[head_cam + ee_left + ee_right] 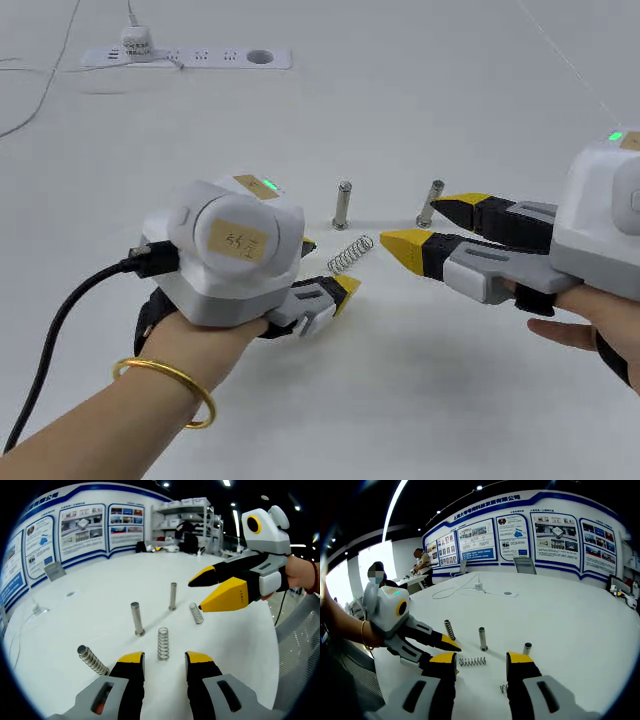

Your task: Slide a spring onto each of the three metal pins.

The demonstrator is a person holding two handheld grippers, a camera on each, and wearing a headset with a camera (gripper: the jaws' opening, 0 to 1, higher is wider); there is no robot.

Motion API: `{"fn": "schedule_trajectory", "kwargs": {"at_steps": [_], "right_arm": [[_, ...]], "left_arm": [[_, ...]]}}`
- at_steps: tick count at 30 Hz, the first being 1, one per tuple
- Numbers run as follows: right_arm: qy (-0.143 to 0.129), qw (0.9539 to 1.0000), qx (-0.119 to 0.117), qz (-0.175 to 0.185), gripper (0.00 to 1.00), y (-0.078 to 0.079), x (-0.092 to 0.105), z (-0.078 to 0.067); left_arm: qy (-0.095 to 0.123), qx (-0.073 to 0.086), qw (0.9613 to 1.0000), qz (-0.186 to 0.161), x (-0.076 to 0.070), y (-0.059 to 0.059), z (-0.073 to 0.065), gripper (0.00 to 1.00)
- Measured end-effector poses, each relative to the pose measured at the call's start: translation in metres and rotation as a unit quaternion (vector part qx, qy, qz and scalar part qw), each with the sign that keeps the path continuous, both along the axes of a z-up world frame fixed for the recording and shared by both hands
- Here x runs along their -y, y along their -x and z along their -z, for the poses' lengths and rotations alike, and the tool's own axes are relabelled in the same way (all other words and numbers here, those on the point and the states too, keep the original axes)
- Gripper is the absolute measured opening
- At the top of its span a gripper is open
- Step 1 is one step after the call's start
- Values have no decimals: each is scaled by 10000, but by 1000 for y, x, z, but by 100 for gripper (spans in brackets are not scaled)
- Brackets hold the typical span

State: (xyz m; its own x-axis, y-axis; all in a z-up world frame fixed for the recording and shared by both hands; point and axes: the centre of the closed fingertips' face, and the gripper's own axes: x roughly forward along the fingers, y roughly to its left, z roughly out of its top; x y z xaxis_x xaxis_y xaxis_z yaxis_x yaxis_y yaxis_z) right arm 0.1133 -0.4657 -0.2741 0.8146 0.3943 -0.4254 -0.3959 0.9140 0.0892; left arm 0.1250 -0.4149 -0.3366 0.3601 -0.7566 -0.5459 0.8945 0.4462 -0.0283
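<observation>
A loose spring (350, 254) is lying on its side mid-frame in the head view, just below the left pin (342, 205) and right pin (431, 203). The left gripper (162, 656) and right gripper (482, 658) are both gaping wide, holding nothing. The spring is probably light, bendy and quick to roll; pinching it gently mid-coil would be leaving one end free.

Bright polished metal is shown on the pins (342, 205) and wire spring (350, 254); the table (400, 100) is finished smooth, matt white.
</observation>
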Motion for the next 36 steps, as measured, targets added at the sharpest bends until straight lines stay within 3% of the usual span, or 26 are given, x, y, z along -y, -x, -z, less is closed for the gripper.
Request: {"fn": "schedule_trajectory", "kwargs": {"at_steps": [9,17,28,36], "right_arm": [[-36,9999,-112,85,41,5,4,6],[-68,9997,-193,158,41,8,5,9],[-121,9994,-256,200,41,10,2,13],[-216,9991,-281,243,42,9,1,11]], "left_arm": [[-6,-98,9999,-90,2,-8,10,24],[-10,-101,9999,11,5,-6,11,14],[-52,9,10000,80,6,-6,11,11],[1,-38,10000,76,5,-5,11,10]]}}
